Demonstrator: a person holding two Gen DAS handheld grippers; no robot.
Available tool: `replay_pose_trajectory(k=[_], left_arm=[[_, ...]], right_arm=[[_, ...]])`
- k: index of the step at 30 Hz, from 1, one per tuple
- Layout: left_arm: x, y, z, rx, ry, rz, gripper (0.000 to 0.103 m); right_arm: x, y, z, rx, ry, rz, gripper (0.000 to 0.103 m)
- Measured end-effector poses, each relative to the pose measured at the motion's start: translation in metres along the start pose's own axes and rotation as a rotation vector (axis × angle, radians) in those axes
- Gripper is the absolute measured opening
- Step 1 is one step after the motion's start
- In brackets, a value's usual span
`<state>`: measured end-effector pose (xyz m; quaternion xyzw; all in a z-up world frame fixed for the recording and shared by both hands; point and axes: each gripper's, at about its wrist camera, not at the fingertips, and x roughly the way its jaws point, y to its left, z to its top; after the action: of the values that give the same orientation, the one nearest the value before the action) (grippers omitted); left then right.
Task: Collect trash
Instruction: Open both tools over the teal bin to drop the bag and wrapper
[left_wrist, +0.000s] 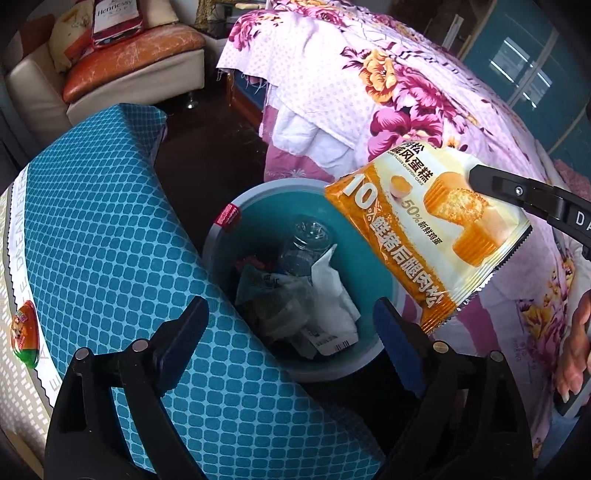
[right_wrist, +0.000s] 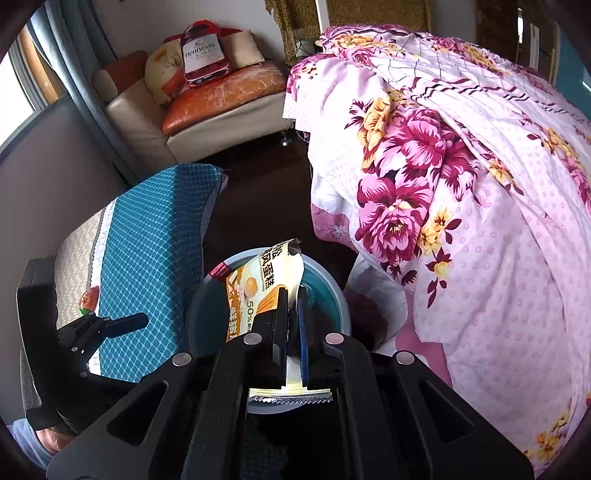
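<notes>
Bedroom clutter fills both views: a bed under a pink floral quilt (left_wrist: 406, 92) takes the right side, a teal checked cushion (left_wrist: 110, 221) the left, and a cream sofa (right_wrist: 155, 110) sits in the upper left. Between cushion and bed, low in the middle of the frame, stands a teal waste bin (left_wrist: 221, 236) already holding a clear plastic bottle (left_wrist: 303, 243) and crumpled paper (left_wrist: 325, 295). The right gripper (right_wrist: 291, 306) has its jaws clenched on an orange-and-cream cake wrapper (left_wrist: 424, 229), pinching it near its serrated end; in the left wrist view the wrapper hangs over the bin's right rim, partly above the opening. The left gripper (left_wrist: 291, 321) hovers over the bin with its jaws spread wide and nothing between them. The step in hand looks like the drop-off of this piece of trash. Next, the right hand probably needs to bring the wrapper a little further toward the bin's centre and then release it, so it falls inside rather than sliding off the rim onto the floor.
</notes>
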<state>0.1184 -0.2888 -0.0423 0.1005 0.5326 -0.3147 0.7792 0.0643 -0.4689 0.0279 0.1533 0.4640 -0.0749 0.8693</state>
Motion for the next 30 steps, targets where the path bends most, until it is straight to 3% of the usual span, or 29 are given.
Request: replay_pose_trajectory(k=[18, 22, 24, 25, 26, 28, 30], left_arm=[[-0.019, 0.032, -0.019, -0.052, -0.017, 0.001, 0.091], [-0.023, 0.041, -0.023, -0.075, -0.020, -0.011, 0.091], [-0.026, 0.044, -0.024, -0.083, -0.022, -0.016, 0.091], [-0.027, 0.046, -0.025, -0.085, -0.023, -0.016, 0.091], [-0.028, 0.047, -0.026, -0.088, -0.024, -0.018, 0.091], [-0.030, 0.051, -0.029, -0.094, -0.023, -0.021, 0.091], [-0.032, 0.053, -0.032, -0.098, -0.023, -0.021, 0.092]], right_arm=[[0.023, 0.032, 0.003, -0.035, 0.057, 0.002, 0.005], [0.028, 0.038, 0.003, -0.030, 0.080, 0.012, 0.009], [0.029, 0.040, 0.003, -0.020, 0.081, 0.016, 0.034], [0.027, 0.041, 0.003, -0.021, 0.072, 0.011, 0.057], [0.027, 0.044, 0.002, -0.026, 0.069, 0.007, 0.063], [0.027, 0.046, 0.002, -0.027, 0.075, 0.008, 0.063], [0.024, 0.050, 0.002, -0.031, 0.073, 0.000, 0.071]])
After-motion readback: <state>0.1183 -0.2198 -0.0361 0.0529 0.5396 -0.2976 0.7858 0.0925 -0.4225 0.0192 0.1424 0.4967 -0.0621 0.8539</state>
